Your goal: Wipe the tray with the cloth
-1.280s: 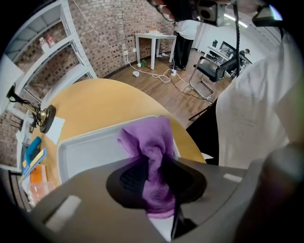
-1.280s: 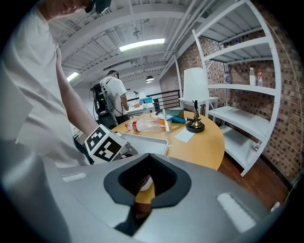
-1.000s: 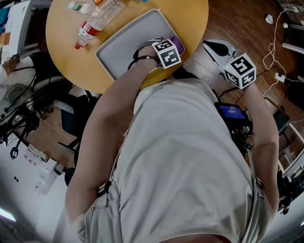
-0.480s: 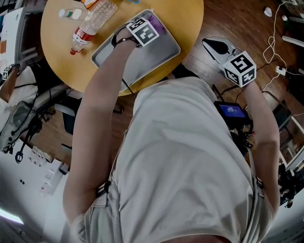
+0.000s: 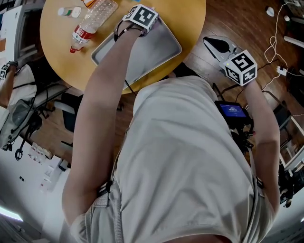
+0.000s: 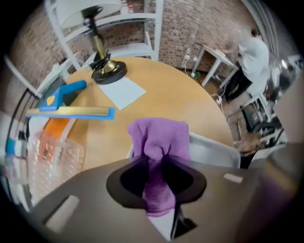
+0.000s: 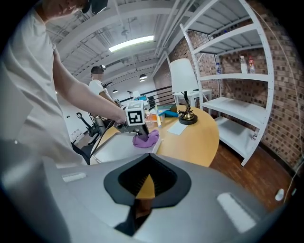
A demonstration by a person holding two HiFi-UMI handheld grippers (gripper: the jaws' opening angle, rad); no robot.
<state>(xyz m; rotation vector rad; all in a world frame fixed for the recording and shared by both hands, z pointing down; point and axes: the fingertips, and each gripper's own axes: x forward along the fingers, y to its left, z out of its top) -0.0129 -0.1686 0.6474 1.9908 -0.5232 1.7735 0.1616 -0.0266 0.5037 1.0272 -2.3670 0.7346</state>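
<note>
A grey tray (image 5: 151, 53) lies on the round wooden table (image 5: 190, 14). My left gripper (image 5: 141, 18) points straight down at the tray's far end, shut on a bunched purple cloth (image 6: 159, 137), and its jaws have just closed a little tighter on it. In the head view the cloth is hidden under the marker cube. The right gripper view shows the cloth (image 7: 146, 138) resting on the tray (image 7: 118, 148) at its far end, under my left gripper (image 7: 137, 129). My right gripper (image 5: 212, 44) hangs off the table's right side over the floor, jaws together, holding nothing.
A plastic bottle (image 5: 92, 21) and small white items (image 5: 71, 12) lie left of the tray. Beyond it are a blue-and-yellow tool (image 6: 66, 107), a paper sheet (image 6: 122, 91) and a lamp base (image 6: 108, 71). White shelving (image 7: 237, 85) stands at the right. Cables (image 5: 278, 47) cross the floor.
My left gripper has carried the cloth from the tray's near right corner across to its far end, and its marker cube has rolled. The right gripper has stayed put.
</note>
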